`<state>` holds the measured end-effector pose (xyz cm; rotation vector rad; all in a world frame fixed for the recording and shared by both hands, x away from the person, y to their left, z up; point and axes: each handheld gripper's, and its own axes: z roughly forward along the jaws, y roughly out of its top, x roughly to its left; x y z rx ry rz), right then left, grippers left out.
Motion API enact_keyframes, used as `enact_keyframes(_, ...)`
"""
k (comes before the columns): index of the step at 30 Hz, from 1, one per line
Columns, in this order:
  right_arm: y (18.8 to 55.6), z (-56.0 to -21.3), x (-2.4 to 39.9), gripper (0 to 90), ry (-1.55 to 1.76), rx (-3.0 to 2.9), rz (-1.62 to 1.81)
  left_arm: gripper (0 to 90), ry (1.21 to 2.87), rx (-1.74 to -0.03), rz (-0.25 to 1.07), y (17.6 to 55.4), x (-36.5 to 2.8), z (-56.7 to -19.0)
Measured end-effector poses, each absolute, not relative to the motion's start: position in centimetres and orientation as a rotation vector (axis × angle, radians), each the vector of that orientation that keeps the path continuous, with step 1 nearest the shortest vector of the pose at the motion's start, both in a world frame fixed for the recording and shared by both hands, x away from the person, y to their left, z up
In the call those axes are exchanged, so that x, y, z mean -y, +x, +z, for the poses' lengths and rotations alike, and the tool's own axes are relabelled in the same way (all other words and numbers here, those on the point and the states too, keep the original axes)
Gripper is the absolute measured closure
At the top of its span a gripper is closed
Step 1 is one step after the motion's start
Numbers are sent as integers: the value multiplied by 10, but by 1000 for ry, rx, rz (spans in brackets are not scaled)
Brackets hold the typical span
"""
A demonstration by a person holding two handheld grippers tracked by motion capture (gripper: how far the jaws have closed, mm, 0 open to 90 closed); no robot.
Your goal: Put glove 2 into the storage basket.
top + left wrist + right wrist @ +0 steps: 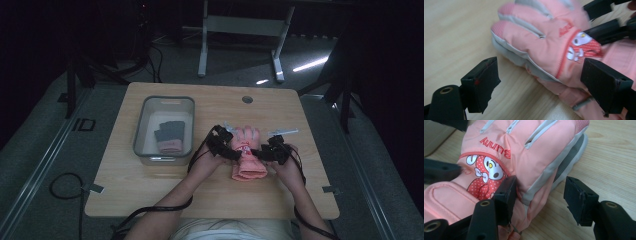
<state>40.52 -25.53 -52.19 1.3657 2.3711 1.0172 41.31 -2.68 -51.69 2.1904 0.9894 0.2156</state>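
The person's arms come up from the bottom of the high view. At the left of the wooden counter [165, 192] sits a clear bin [141, 126] with a dark grey glove [169, 137] lying inside it. In the middle of the frame lies a pink ski glove [248, 155], flat on the counter, fingers pointing to the top.

The left hand-held gripper [239, 156] is at the pink glove's left edge. Its jaws are open, with the glove's edge between them, and they are not pressing on it. The right hand-held gripper [260, 155] is at the glove's right edge. Its jaws are partly open too: one pad lies against the pink cloth and the other hangs over bare wood.

To do this step well, each gripper should take a good bite of the thick edge, not just the thin trim. Both should squeeze together, so the glove lifts flat and does not flop.
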Motion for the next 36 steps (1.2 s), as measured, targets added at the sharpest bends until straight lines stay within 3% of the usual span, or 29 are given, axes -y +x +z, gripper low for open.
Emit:
enact_keyframes(3,409,-525,254,443,1367,-2404,1023,182,2173,-1034,80,425,23,-529)
enact_keyframes(7,414,-528,253,542,1382,-2462,1050,278,2132,-1065,-66,435,20,-541)
enact_keyframes(8,414,-527,252,575,1381,-2477,1053,278,2111,-1057,-153,439,18,-546)
enact_keyframes(10,414,-526,248,612,1361,-2493,1036,408,2089,-1037,-243,443,17,-549)
enact_keyframes(15,415,-527,247,663,1393,-2485,1066,662,2055,-1027,-315,446,15,-550)
enact_keyframes(18,413,-526,246,687,1403,-2464,1074,734,2067,-1017,-288,443,16,-545)
enact_keyframes(36,402,-495,240,710,1332,-2391,1191,769,2102,-936,-120,424,8,-490)
